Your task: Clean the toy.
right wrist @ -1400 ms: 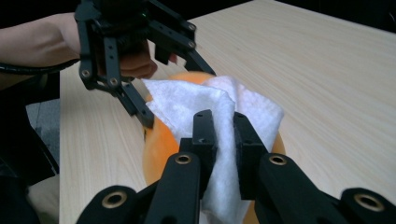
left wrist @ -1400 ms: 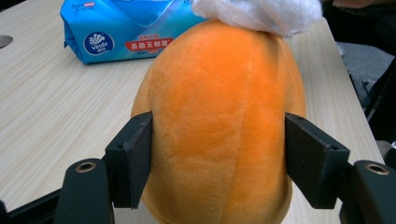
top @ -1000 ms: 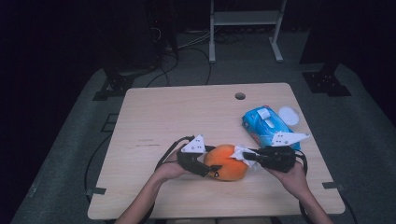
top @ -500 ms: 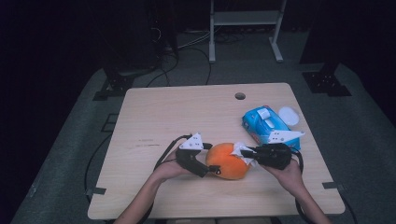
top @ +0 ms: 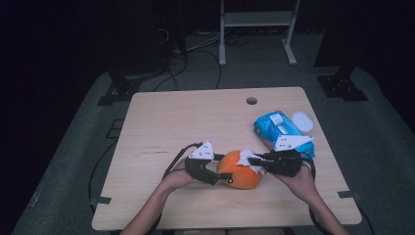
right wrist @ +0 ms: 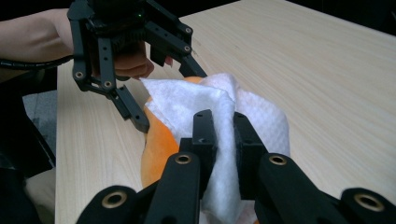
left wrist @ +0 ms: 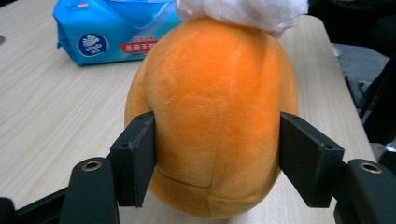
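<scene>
The left gripper [top: 219, 172] has just been closing its jaws again after a brief widening, and they now press both sides of the orange plush toy [left wrist: 215, 121] between them. The toy sits a touch nearer the table's front edge.

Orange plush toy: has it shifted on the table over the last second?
No. The orange plush toy lies in the same spot, left of and below the blue wipes pack.
</scene>
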The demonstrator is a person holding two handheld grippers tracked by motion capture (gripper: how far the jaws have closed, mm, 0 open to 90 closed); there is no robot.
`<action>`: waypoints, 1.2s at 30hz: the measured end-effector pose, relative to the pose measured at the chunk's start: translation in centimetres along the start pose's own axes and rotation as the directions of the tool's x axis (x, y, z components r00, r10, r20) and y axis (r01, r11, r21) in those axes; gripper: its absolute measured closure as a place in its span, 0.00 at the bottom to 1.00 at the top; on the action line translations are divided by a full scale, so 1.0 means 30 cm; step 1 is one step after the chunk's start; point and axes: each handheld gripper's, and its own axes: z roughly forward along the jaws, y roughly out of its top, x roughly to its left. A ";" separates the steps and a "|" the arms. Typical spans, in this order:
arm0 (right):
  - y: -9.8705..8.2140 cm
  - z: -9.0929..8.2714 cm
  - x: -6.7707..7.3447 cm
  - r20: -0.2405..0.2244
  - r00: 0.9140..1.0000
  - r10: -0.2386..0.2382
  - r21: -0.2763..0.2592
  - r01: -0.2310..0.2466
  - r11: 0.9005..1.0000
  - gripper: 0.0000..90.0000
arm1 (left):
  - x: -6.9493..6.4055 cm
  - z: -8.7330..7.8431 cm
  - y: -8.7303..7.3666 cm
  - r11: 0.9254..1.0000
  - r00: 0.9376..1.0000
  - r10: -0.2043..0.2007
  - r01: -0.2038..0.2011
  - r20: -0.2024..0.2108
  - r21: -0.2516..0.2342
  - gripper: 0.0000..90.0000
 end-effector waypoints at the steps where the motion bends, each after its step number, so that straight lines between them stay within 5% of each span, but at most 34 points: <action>1: -0.008 0.000 -0.003 0.000 1.000 0.001 -0.001 -0.001 1.000 0.91 | -0.001 0.001 0.001 1.000 1.000 0.000 0.000 0.005 -0.002 0.36; 6: -0.016 -0.008 -0.007 0.004 1.000 0.009 0.005 -0.009 1.000 0.91 | -0.011 0.006 0.011 1.000 1.000 0.014 -0.014 -0.002 -0.001 0.38; 18: 0.091 0.066 0.054 0.002 0.992 -0.124 0.060 0.124 0.990 0.91 | -0.017 0.004 0.007 0.999 1.000 0.026 -0.025 -0.014 0.025 0.39; 29: 0.050 0.026 0.027 0.033 0.994 -0.101 0.068 0.098 0.993 0.91 | -0.027 0.016 0.015 1.000 1.000 0.025 -0.025 -0.004 0.008 0.40; 36: 0.098 0.061 0.081 0.004 0.986 -0.165 0.094 0.164 0.982 0.91 | -0.036 0.022 0.024 0.999 0.999 0.036 -0.036 -0.006 0.020 0.41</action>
